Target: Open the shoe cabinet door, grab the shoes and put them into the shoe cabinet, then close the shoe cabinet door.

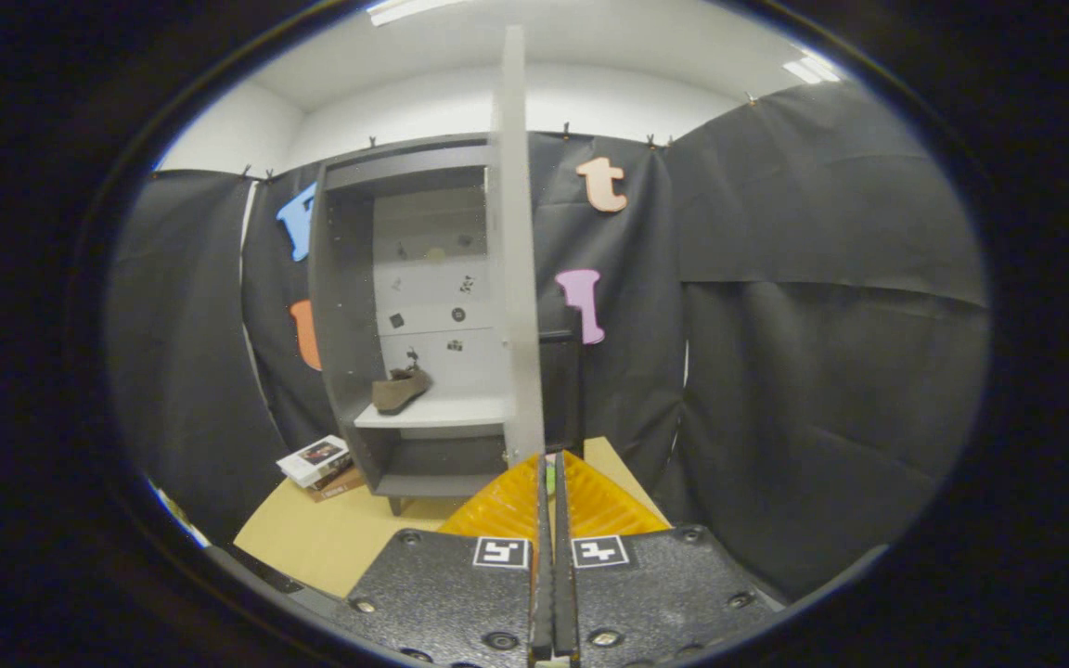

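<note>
**Shoe cabinet open, one shoe on its shelf**

Shoe cabinet (349,325) stands on the far left part of the table (330,538), a tall grey unit backed against the black booth cloth. Its door (518,260) is swung wide and seen edge-on, a pale vertical slab running from high above down to a point just ahead of the fingertips. Inside, the pale back panel carries a few small dark marks. A light shelf (432,413) crosses the lower part of the cabinet, and a brown shoe (400,390) lies on it toward the left side, toe pointing left and near. Below that shelf is a darker compartment; what it holds cannot be made out.

Left of the cabinet's foot, a small stack of books (316,461) rests on the table.

The hand-held gripper (550,478) is level and points straight at the lower edge of the door. Its fingers are pressed together with no visible gap, nothing held between them, and whether their tips touch the door's edge cannot be told.
</note>
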### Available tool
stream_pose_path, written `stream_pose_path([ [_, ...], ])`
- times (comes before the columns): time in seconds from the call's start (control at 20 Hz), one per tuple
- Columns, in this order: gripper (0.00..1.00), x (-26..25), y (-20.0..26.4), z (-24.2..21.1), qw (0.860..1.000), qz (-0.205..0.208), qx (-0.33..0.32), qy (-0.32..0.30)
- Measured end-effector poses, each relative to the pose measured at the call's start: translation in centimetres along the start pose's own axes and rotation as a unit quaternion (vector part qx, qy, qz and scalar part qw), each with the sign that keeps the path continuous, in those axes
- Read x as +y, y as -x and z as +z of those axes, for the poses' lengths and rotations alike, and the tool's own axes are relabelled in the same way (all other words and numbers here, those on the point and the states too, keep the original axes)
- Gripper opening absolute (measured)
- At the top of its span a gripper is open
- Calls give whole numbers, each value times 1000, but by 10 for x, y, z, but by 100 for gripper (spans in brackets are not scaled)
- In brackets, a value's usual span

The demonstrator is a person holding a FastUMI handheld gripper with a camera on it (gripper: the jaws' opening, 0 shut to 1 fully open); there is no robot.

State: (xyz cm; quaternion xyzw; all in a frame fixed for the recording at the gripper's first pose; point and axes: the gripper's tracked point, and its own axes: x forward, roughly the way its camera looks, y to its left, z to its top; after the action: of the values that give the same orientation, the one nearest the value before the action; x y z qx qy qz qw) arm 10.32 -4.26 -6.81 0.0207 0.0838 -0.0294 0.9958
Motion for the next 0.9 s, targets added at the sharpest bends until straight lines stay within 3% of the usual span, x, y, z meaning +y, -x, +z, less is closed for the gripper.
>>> stream_pose_path([
  [0.1, 18, 15, 9, -11, 1000, 12, 3, 12],
  [0.4, 100, 53, 18, -63, 1000, 12, 18, 14],
  [0.9, 100, 147, -22, -188, 989, 94, 109, 19],
])
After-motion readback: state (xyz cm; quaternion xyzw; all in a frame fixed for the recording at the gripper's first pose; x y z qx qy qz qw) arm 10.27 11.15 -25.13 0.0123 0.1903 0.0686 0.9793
